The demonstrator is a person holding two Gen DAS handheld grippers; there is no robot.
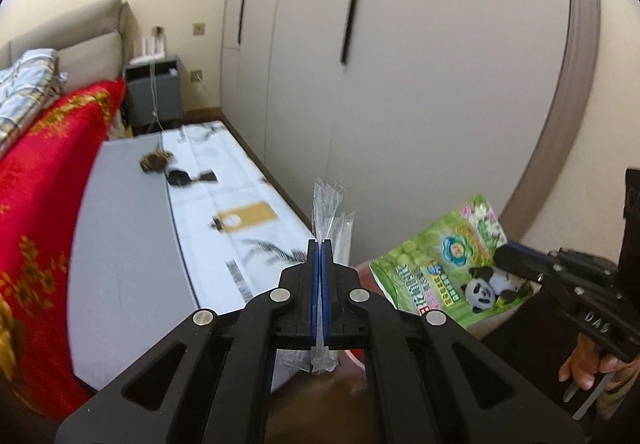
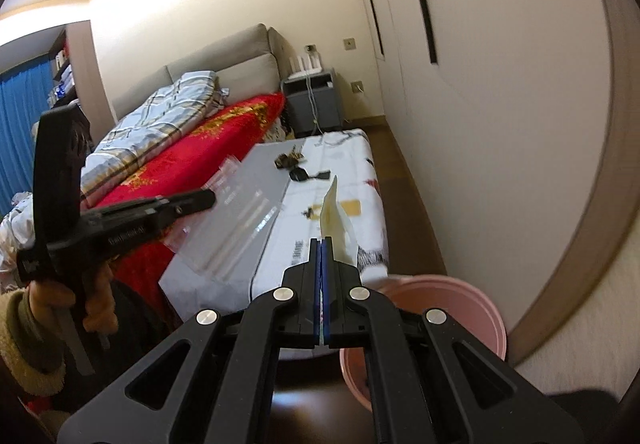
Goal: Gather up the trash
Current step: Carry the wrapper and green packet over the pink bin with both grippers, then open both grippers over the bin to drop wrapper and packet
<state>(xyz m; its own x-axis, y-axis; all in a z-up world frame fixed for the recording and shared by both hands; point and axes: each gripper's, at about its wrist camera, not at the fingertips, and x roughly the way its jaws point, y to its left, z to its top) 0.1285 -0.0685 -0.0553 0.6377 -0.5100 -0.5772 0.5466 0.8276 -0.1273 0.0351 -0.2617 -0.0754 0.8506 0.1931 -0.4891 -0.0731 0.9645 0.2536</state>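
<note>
Left gripper [image 1: 320, 244]: jaws pressed together, pinching a clear plastic wrapper [image 1: 330, 216]. The wrapper stands up above the fingertips, and a short end hangs out below them. In the right wrist view the same wrapper [image 2: 240, 220] appears as a broad transparent sheet held out from the left gripper [image 2: 200, 200] over the near end of the low table [image 1: 128, 244].

Right gripper [image 2: 322, 244]: jaws pressed together, pinching a green snack bag [image 1: 448, 264] printed with a panda. From the right wrist camera only the bag's pale edge [image 2: 334, 220] shows, rising above the fingertips. The left wrist view shows the right gripper [image 1: 508, 254] clamped on the bag's right side, with a hand [image 1: 588, 364] on the trigger.

A pink bin [image 2: 440, 308] stands on the floor just beside the table's near end, below and right of the right gripper; its rim is partly hidden by the linkage.

On the table: a white printed cloth [image 1: 240, 204] covers the wall-side half, and a bunch of keys [image 1: 154, 160] lies at the far end. A bed with a red blanket [image 1: 44, 204] borders the table's other side.
</note>
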